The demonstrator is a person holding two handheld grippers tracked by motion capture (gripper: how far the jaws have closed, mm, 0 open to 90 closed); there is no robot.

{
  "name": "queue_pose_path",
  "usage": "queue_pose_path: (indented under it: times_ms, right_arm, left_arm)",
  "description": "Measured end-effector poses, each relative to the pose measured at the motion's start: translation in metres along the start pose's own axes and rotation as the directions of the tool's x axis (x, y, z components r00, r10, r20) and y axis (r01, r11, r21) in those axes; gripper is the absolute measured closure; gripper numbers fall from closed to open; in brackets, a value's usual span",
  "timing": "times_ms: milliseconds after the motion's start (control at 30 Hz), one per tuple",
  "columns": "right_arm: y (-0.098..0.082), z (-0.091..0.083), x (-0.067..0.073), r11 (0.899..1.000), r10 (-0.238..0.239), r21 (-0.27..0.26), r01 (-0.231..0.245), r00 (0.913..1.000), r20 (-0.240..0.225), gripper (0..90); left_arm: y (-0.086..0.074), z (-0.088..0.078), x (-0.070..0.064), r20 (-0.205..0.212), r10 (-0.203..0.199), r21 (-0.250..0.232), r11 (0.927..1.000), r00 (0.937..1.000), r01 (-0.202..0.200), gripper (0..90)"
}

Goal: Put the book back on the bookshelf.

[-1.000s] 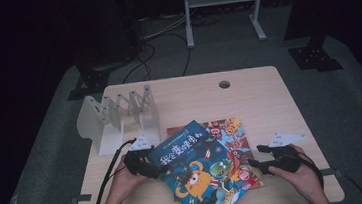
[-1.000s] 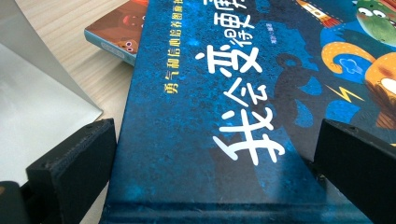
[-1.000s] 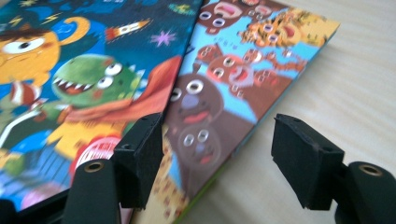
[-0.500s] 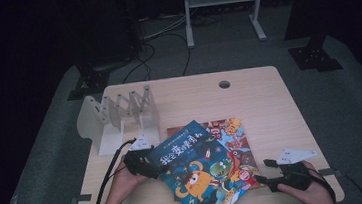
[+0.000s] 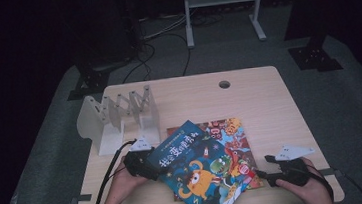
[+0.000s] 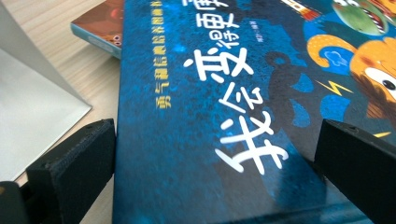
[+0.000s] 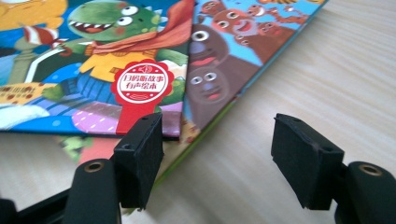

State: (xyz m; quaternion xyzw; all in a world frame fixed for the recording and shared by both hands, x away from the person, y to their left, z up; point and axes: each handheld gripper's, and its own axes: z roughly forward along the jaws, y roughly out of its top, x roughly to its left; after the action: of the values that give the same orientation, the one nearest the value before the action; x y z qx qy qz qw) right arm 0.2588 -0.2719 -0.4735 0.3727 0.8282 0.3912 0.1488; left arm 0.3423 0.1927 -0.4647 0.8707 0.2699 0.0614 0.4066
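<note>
Left gripper point(image 5: 147, 168) sits at the left corner of the dark blue picture book with white Chinese title and an orange monster on the cover point(image 5: 201, 173). In the left gripper view the book's point(image 6: 224, 121) corner lies between the two black jaws, which stand wide, one at each side of the cover; can't tell whether the pads actually press on it.

That blue book lies angled on top of other colourful picture books point(image 5: 230, 135), stack at the near-centre of the light wooden table point(image 5: 254, 100). Its near corner overhangs the table's front edge.

Right gripper point(image 5: 266, 174) is low at the stack's right corner, jaws pointing at it. Right gripper view: jaws parted a moderate gap, have just been closing a little, nothing between them but bare table point(image 7: 299, 84). The left pad point(image 7: 140, 158) sits just in front of the book corners point(image 7: 187, 116), apparently not gripping.

White accordion-style book rack point(image 5: 120, 118) stands on the table's left rear, well apart from the right gripper, near the left one.
</note>
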Motion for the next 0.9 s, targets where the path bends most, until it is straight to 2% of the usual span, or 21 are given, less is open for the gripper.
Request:
queue_pose_path:
  times_ms: [300,500,700,800,900]
  right_arm:
    - [0.016,0.014,-0.023,1.0,0.01,0.008,-0.01,0.9989,0.046,34.4]
    - [0.034,0.031,-0.043,0.998,0.05,0.02,-0.052,0.996,0.074,34.2]
    - [0.048,0.045,-0.058,0.997,0.066,0.024,-0.068,0.9932,0.096,35.0]
    - [0.052,0.049,-0.061,0.997,0.072,0.022,-0.075,0.9917,0.106,35.5]
    - [0.057,0.05,-0.062,0.996,0.087,0.016,-0.09,0.9881,0.127,35.3]
  left_arm:
    - [0.0,0.001,-0.006,0.023,0.015,0.008,0.9999,0.9996,-0.015,0.0]
    - [-0.003,-0.002,-0.01,0.027,0.007,0.006,1.0,0.9996,-0.007,0.0]
    - [-0.007,-0.005,-0.015,0.033,0.012,0.009,0.9999,0.9994,-0.012,0.0]
    - [-0.008,-0.006,-0.017,0.034,0.011,0.007,0.9999,0.9993,-0.011,0.0]
    - [-0.012,-0.007,-0.019,0.057,0.0,0.002,1.0,0.9984,0.0,0.0]
